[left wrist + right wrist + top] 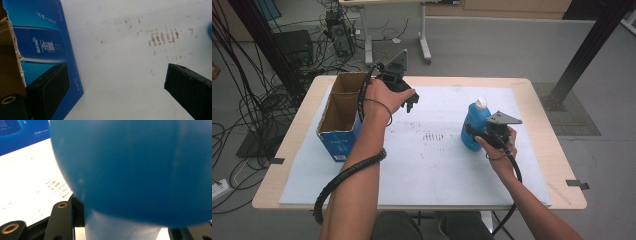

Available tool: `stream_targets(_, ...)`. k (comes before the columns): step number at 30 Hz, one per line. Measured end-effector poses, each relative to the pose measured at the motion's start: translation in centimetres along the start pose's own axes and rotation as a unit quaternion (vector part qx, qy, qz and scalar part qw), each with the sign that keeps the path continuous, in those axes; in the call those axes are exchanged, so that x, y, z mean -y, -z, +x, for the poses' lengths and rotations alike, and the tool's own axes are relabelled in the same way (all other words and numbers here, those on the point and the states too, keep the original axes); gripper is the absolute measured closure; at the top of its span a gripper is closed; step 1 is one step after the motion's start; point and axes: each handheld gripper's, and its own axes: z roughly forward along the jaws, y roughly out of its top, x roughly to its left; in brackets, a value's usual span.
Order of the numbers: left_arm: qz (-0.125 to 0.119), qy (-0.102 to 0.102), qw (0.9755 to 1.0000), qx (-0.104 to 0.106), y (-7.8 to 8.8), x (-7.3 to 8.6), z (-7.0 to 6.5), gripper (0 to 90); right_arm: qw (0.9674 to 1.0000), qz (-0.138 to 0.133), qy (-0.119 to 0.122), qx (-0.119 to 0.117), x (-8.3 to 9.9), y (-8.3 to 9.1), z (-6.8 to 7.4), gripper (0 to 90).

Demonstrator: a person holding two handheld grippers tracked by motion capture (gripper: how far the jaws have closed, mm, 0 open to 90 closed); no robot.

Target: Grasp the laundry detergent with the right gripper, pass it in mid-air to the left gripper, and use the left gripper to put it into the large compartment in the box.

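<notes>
A blue bottle (473,127) with a white cap stands upright on the right half of the white sheet (427,170). My right gripper (476,134) is shut on its lower body from the near side. In the right gripper view the bottle (130,167) bulges between the black fingers (60,220). An open-topped cardboard box (343,142), blue outside and brown inside, stands at the left. My left gripper (410,102) hovers just right of the box's far end, open and empty. In the left gripper view its jaws (112,82) stand wide apart over bare sheet, beside the box's blue side (42,42).
Brownish smudges (433,136) mark the sheet between box and bottle. The wooden table's edge (562,165) runs close to the sheet all round. Beyond it are tangled floor cables (242,100), another table's legs (424,45) and a black post (587,50).
</notes>
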Motion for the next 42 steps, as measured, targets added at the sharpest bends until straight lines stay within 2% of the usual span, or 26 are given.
stream_targets(5,-0.005,-0.019,0.9998,0.002,0.9,-0.1,-0.4,6.4,1.0,0.005,-0.001,-0.007,-0.6,0.4,-0.4,45.5)
stream_targets(8,-0.008,-0.037,0.9993,0.001,1.7,-0.1,-0.6,6.4,0.9998,0.007,0.0,-0.021,-1.6,0.8,-0.8,45.4)
stream_targets(10,-0.013,-0.058,0.9982,0.005,2.6,-0.1,-0.8,6.3,0.9993,0.009,0.005,-0.036,-2.9,1.1,-1.2,45.4)
stream_targets(11,-0.013,-0.058,0.9982,0.005,2.6,-0.1,-0.8,6.2,0.9993,0.009,0.005,-0.036,-2.9,1.1,-1.2,45.4)
stream_targets(12,-0.014,-0.063,0.9979,0.006,2.8,-0.1,-0.8,6.2,0.9988,0.011,0.005,-0.047,-3.7,1.2,-1.5,45.4)
stream_targets(13,-0.014,-0.071,0.9973,0.009,3.1,-0.1,-0.8,6.2,0.9988,0.011,0.005,-0.047,-3.7,1.2,-1.5,45.4)
stream_targets(14,-0.014,-0.082,0.9965,0.008,3.7,-0.3,-0.9,6.2,0.9981,0.017,0.01,-0.059,-4.7,1.4,-1.8,45.4)
stream_targets(15,-0.014,-0.082,0.9965,0.008,3.7,-0.3,-0.9,6.2,0.9981,0.017,0.01,-0.059,-4.7,1.4,-1.8,45.4)
stream_targets(19,-0.02,-0.103,0.9944,0.014,4.9,-0.8,-0.8,6.2,0.9963,0.021,0.012,-0.083,-6.7,1.5,-2.4,45.4)
stream_targets(25,-0.027,-0.134,0.9906,0.013,7.0,-1.4,-0.8,5.8,0.9929,0.035,0.022,-0.111,-9.5,1.3,-3.1,45.4)
stream_targets(26,-0.028,-0.149,0.9884,0.009,7.8,-1.6,-0.8,5.8,0.9917,0.038,0.021,-0.121,-10.5,1.1,-3.3,45.4)
stream_targets(27,-0.028,-0.149,0.9884,0.009,7.8,-1.6,-0.8,5.8,0.9917,0.038,0.021,-0.121,-10.5,1.1,-3.3,45.4)
stream_targets(33,-0.039,-0.17,0.9847,0.011,9.6,-2.2,-0.6,5.6,0.9876,0.045,0.033,-0.147,-13.2,0.3,-3.3,45.4)
stream_targets(38,-0.036,-0.194,0.9803,0.007,10.6,-2.5,-0.4,6.0,0.9829,0.052,0.042,-0.172,-14.7,-0.6,-3.1,45.3)
stream_targets(40,-0.036,-0.206,0.9779,0.009,11.1,-2.6,-0.3,6.1,0.9808,0.055,0.047,-0.181,-15.2,-1.0,-2.9,45.3)
stream_targets(41,-0.035,-0.217,0.9756,0.009,11.4,-2.6,-0.2,6.4,0.978,0.058,0.053,-0.193,-15.7,-1.4,-2.5,45.3)
stream_targets(42,-0.035,-0.217,0.9756,0.009,11.4,-2.6,-0.2,6.4,0.978,0.058,0.053,-0.193,-15.7,-1.4,-2.5,45.3)
